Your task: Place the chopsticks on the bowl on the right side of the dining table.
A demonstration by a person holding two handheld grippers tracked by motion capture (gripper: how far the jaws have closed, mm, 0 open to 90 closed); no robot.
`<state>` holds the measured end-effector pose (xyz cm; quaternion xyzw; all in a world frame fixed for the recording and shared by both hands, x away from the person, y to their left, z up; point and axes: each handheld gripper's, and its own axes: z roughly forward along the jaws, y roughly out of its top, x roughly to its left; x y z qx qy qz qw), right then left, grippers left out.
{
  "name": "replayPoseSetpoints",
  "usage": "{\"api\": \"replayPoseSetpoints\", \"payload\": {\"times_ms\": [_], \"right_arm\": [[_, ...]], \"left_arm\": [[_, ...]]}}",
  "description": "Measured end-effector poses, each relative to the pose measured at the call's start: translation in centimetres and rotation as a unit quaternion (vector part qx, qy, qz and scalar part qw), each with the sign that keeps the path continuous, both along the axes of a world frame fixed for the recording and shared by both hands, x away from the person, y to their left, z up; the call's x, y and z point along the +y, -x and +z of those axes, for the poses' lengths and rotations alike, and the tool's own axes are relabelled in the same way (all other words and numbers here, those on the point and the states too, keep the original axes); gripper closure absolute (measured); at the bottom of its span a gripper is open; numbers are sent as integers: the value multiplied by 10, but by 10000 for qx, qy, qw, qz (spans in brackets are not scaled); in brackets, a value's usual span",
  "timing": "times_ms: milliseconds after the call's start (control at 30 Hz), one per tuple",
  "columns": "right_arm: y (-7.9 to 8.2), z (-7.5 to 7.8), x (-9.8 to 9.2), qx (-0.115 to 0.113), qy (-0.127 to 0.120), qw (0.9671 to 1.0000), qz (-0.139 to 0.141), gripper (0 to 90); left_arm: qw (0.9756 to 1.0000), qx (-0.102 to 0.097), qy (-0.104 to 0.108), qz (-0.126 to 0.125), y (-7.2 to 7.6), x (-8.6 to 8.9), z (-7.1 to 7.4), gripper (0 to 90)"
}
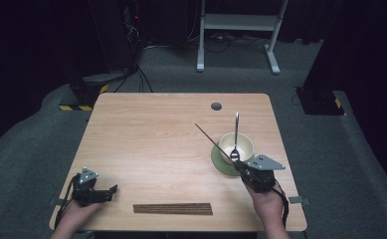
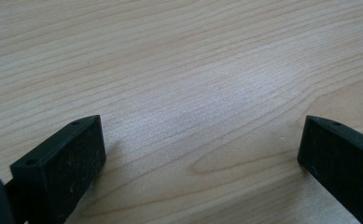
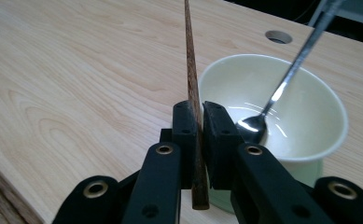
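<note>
Chopstick is clamped between the jaws of the right gripper, and it points up and away over the table, just beside the bowl. One spoon leans inside the bowl. More chopsticks lie at the near edge. Left gripper rests on the table, its jaws wide apart with nothing between them.

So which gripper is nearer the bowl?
Right. The right gripper sits at the bowl's near rim, holding a chopstick; the left gripper rests across the table.
</note>
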<state>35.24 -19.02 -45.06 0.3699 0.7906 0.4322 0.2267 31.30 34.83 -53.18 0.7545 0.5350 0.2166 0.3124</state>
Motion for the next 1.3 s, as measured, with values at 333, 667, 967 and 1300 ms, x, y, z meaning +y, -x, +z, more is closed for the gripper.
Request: {"api": "replayPoseSetpoints", "payload": {"times_ms": [333,667,967,1300], "right_arm": [[-3,-4,-23,58,-52,9993,-379,840],[-9,-13,-27,191,41,9987,-465,839],[-10,-16,-27,254,43,9985,-490,835],[-9,-12,-27,136,-8,9988,-470,787]], "left_arm": [[10000,-9,-1,-31,0,0,0,6],[10000,-12,-20,-63,0,0,0,8],[10000,-21,-16,-65,0,0,0,8],[10000,-14,13,-77,0,0,0,8]]}}
